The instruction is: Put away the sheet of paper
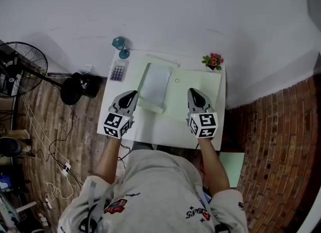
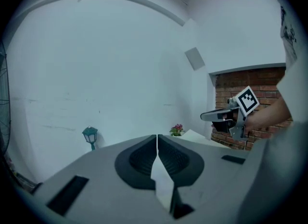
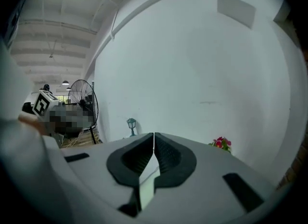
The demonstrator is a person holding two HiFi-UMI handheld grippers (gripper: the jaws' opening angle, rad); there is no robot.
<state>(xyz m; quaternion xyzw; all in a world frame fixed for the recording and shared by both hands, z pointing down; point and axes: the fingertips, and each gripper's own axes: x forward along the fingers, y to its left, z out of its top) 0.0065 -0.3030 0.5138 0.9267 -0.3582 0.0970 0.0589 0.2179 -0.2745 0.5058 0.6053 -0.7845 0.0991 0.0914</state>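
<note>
wall (image 1: 165, 11): plain white, behind the table; both gripper views look level at it.
floor (image 1: 271, 127): brick pattern, cables lying loose on the left.
table (image 1: 150, 132): white, small, pushed against the wall; person stands at its near edge.
fan (image 1: 22, 69): standing fan left of the table, also seen in the right gripper view (image 3: 84, 100).
mat (image 1: 183, 104): pale green, covers the table's middle and right.
left gripper (image 1: 131, 95): over the table's left part, tip just beside the folder's left edge. Jaws pressed together in its own view (image 2: 157, 143), nothing between them.
right gripper (image 1: 192, 91): over the mat, right of the folder and apart from it. Jaws pressed together in its own view (image 3: 154, 141), holding nothing. Also shows at right in the left gripper view (image 2: 226, 117).
folder (image 1: 151, 107): lies on the mat's left part between the two grippers, long side running away from the person, left edge raised.
sheet of paper (image 1: 156, 83): pale blue-white rectangle lying flat in the folder. Can't tell whether it sits under a clear cover. Neither gripper touches it.
calculator (image 1: 118, 70): far-left part of the table, left of the folder.
lamp (image 1: 121, 46): small teal lantern at the far-left corner, behind the calculator.
flower pot (image 1: 213, 60): red flowers, far-right corner, at the mat's far edge.
</note>
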